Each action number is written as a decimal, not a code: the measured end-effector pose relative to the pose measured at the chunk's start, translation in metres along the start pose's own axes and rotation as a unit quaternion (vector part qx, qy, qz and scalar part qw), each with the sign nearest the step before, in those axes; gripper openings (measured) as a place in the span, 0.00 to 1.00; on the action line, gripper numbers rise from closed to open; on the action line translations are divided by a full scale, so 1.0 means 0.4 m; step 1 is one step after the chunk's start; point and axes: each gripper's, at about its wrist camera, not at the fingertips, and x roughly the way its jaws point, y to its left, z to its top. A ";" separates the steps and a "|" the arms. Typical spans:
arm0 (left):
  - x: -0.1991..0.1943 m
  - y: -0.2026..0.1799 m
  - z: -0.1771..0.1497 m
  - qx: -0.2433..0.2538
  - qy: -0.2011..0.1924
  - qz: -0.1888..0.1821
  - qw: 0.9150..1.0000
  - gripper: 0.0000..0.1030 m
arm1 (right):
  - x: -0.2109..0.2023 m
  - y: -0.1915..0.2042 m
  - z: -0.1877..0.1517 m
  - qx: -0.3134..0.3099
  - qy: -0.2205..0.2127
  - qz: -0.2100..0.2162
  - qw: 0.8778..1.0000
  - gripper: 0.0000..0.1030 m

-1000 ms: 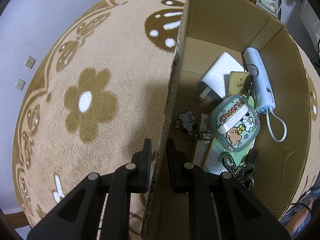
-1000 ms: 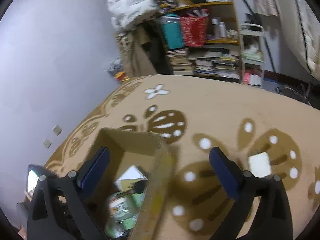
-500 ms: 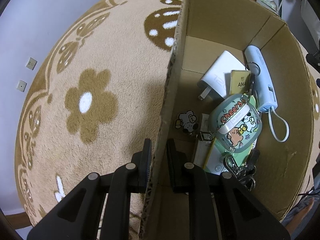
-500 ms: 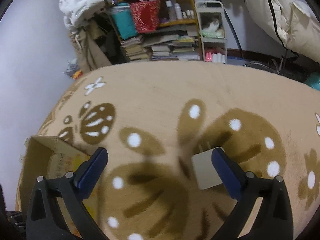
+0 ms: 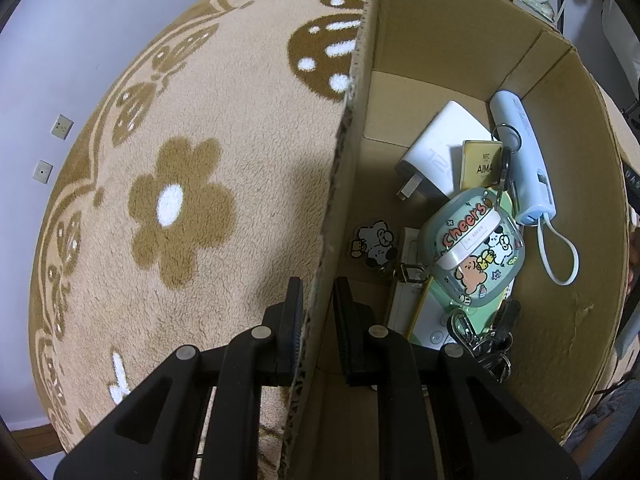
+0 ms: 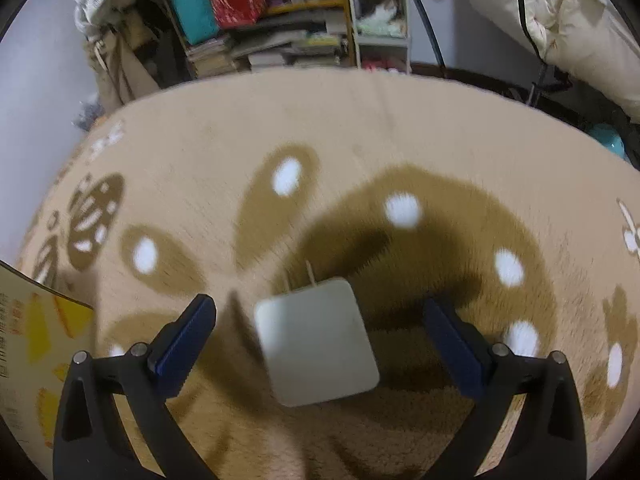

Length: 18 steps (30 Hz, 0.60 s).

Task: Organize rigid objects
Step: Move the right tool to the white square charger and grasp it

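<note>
Nearest in the left wrist view, the left gripper (image 5: 316, 300) has its jaws pressed on the near left wall of the cardboard box (image 5: 348, 128), one finger outside on the rug (image 5: 224, 100) and one inside. It pinches the thin wall and steadies the box.

Inside the box, near the gripper, lies a bunch of keys (image 5: 486, 340), then a green "Cheers" case (image 5: 472, 252) on top of flat white packages, with a small cartoon charm (image 5: 376, 240) to its left. Farther in are a white charger plug (image 5: 440, 152), a yellow card (image 5: 480, 164) and a pale blue power bank (image 5: 524, 160) with a loop strap along the right wall.

In the right wrist view, the right gripper (image 6: 320, 312) has its jaws spread wide. Between them, on the rug, lies a white square block (image 6: 316, 344); the pads are apart from its sides. The view is blurred. Behind the rug stand shelves (image 6: 272, 12) with books.

I judge the next step is to close on the block and carry it to the box. The block looks smooth with rounded corners, so a grip off its middle could let it turn or slip out. Soft pile may catch the fingertips if they go too low. If the left grip pulls sideways, the thin wall may bend and the box tilt.
</note>
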 end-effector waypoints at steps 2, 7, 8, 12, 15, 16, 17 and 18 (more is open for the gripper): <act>0.001 0.001 0.001 0.000 0.000 0.001 1.000 0.15 | -0.006 0.010 -0.011 -0.019 -0.005 -0.025 1.000 0.87; 0.002 0.000 0.001 0.000 0.000 0.001 1.000 0.15 | -0.028 0.019 -0.021 -0.036 -0.013 -0.044 0.998 0.47; 0.002 0.000 0.000 0.001 0.000 0.001 1.000 0.15 | -0.032 0.021 -0.023 -0.038 -0.014 -0.043 0.998 0.47; 0.004 0.000 0.001 0.001 0.000 0.001 1.000 0.15 | -0.048 0.019 -0.031 -0.029 -0.018 -0.029 0.999 0.47; 0.004 0.001 0.001 -0.001 0.000 0.000 1.000 0.15 | -0.067 0.027 -0.034 -0.019 -0.024 -0.004 1.000 0.47; 0.004 0.001 0.001 0.000 0.000 0.001 1.000 0.15 | -0.079 0.035 -0.036 -0.023 -0.027 0.001 0.999 0.47; 0.004 0.000 0.002 0.000 0.000 0.001 1.000 0.15 | -0.086 0.043 -0.034 -0.026 -0.030 0.004 0.999 0.47; 0.004 0.000 0.002 0.000 0.000 0.001 1.000 0.15 | -0.101 0.055 -0.031 -0.030 -0.037 0.010 0.999 0.47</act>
